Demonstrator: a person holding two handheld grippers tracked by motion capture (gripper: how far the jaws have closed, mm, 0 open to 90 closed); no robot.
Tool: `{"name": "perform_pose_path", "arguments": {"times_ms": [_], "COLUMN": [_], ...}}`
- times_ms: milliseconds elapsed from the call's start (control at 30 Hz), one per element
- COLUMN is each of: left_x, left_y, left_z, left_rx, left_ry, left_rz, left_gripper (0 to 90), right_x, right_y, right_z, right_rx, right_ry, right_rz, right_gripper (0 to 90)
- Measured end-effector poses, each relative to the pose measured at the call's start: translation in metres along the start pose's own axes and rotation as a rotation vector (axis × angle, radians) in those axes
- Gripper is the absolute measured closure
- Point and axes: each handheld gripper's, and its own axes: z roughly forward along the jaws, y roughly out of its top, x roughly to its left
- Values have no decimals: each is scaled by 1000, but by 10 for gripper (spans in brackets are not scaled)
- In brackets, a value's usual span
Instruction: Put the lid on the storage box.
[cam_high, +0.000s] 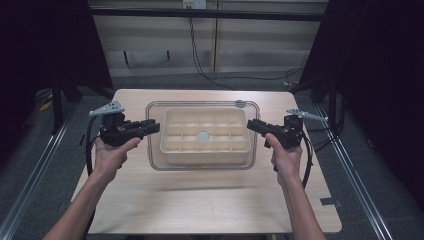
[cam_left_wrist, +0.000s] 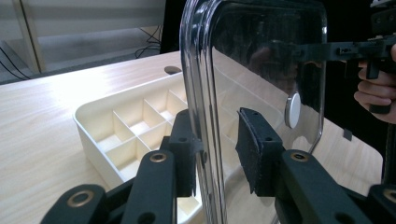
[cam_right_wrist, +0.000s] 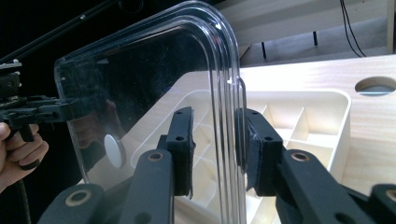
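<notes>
A clear plastic lid with a white round disc at its middle hangs level over a cream compartment tray on the wooden table. My left gripper is shut on the lid's left rim and my right gripper on its right rim. In the left gripper view the lid stands on edge between the pads of the left gripper, with the tray below. In the right gripper view the right gripper pinches the lid above the tray.
The table has a round cable hole near its far edge. Metal rails run along the floor on both sides of the table, and black cables lie on the floor behind it. Bare tabletop lies in front of the tray.
</notes>
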Motion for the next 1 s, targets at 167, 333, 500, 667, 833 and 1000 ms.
{"name": "perform_pose_path", "arguments": {"times_ms": [167,333,500,667,833,1000], "left_x": [6,10,15,20,24,29], "left_y": [5,7,11,16,18,19], "left_z": [6,12,15,21,27,36], "left_rx": [0,5,6,7,15,20], "left_ry": [4,12,15,24,22,21], "left_rz": [-11,-23,-27,-36,-40,-51], "left_gripper": [681,680,678,678,677,676], "right_x": [-2,-9,-11,-19,-24,-31], "right_y": [5,7,12,19,21,25], "right_z": [4,10,13,21,24,26], "right_rx": [-6,-7,-14,-14,-6,1], "right_ry": [-17,-21,-15,-19,-22,-25], "right_rz": [-5,7,12,20,31,39], "right_gripper": [673,673,675,675,674,675]}}
